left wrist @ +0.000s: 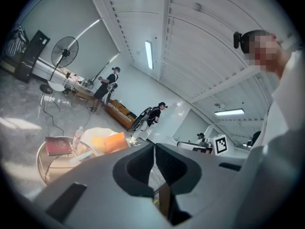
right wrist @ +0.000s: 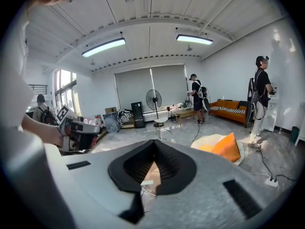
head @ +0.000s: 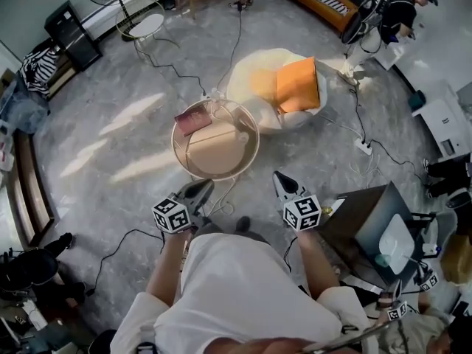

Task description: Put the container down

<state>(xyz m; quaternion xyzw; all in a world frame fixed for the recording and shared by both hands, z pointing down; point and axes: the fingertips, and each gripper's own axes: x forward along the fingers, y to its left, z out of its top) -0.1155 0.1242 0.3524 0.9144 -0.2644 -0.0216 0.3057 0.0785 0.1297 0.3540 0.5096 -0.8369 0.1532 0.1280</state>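
Ahead of me stands a round glass-topped table (head: 177, 142) with a dark red book (head: 193, 120) on its far left part. A small clear bottle (left wrist: 77, 138) stands on it beside the book. No container shows clearly in any view. My left gripper (head: 203, 186) is held close to my body, short of the table's near rim, shut with nothing between its jaws. Level with it on the right, my right gripper (head: 277, 175) is also shut and empty. In the gripper views the left gripper (left wrist: 154, 148) and the right gripper (right wrist: 153, 145) both have their pads together.
A cream beanbag with orange cushions (head: 295, 87) lies just beyond the table. Cables cross the floor, with a power strip (head: 363, 147) to the right. A dark table with equipment (head: 369, 216) stands close on my right. Other people stand at the back right (head: 398, 13), near an orange sofa.
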